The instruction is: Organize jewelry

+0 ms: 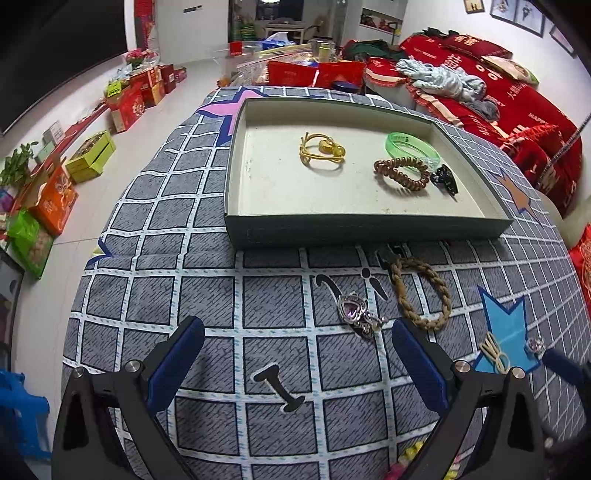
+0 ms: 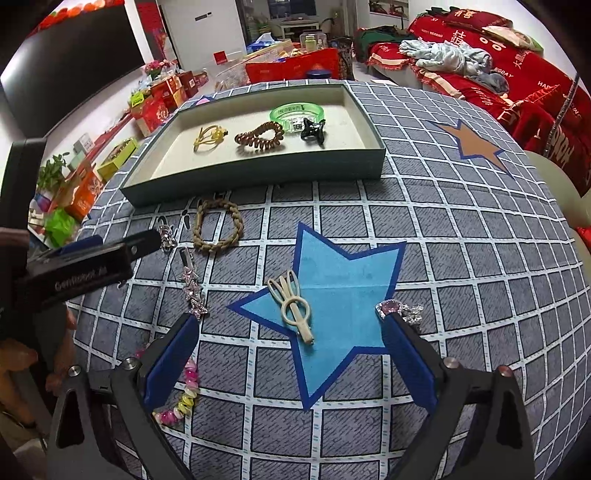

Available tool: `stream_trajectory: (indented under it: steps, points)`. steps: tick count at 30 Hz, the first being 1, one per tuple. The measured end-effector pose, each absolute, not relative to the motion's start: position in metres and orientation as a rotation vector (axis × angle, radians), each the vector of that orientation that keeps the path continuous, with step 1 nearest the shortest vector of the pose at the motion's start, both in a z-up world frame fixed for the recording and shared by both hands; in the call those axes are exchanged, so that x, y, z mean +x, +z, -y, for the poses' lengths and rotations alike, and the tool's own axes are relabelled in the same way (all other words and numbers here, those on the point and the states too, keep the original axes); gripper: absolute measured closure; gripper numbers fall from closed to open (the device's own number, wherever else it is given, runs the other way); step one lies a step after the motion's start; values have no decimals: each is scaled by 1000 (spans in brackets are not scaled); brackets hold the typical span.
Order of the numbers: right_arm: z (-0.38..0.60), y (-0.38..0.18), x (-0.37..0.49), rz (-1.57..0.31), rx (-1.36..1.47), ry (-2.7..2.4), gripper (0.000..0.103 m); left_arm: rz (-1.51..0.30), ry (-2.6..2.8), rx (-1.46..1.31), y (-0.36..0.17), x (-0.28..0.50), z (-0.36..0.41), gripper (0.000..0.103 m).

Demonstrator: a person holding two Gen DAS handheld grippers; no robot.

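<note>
Setting: a home living room. Evidence: a sofa (image 1: pixel 517 99) draped in red covers with printed characters, crumpled pale-blue clothes (image 1: pixel 439 79) lying on it; framed pictures (image 1: pixel 517 13) on the wall above. Large dark screen (image 1: pixel 55 48) on the opposite wall, with gift boxes (image 1: pixel 127 105) and a potted plant (image 1: pixel 16 166) lined along the tiled floor (image 1: pixel 155 122) beneath. Work surface is a table under a grey grid-patterned cloth (image 1: pixel 184 258) with star prints. Cluttered low table (image 1: pixel 280 55) further back.
</note>
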State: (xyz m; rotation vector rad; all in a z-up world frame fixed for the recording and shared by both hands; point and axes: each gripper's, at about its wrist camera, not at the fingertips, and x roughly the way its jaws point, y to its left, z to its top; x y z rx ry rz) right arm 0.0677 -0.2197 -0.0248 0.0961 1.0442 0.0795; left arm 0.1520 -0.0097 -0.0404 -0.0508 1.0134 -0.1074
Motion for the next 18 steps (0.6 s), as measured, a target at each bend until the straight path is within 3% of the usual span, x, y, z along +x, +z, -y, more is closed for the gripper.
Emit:
stream_trajectory:
  steps: [2, 6, 18]
  points:
    - [221, -28, 68, -1049, 100, 77, 12, -1015, -94, -58, -42, 154, 10, 0]
    - [220, -33, 69, -1064, 101, 79, 28, -1021, -82, -48, -47, 156, 15, 0]
    - [205, -40, 72, -1075, 13, 72, 33, -1018, -87, 21, -54, 154, 27, 0]
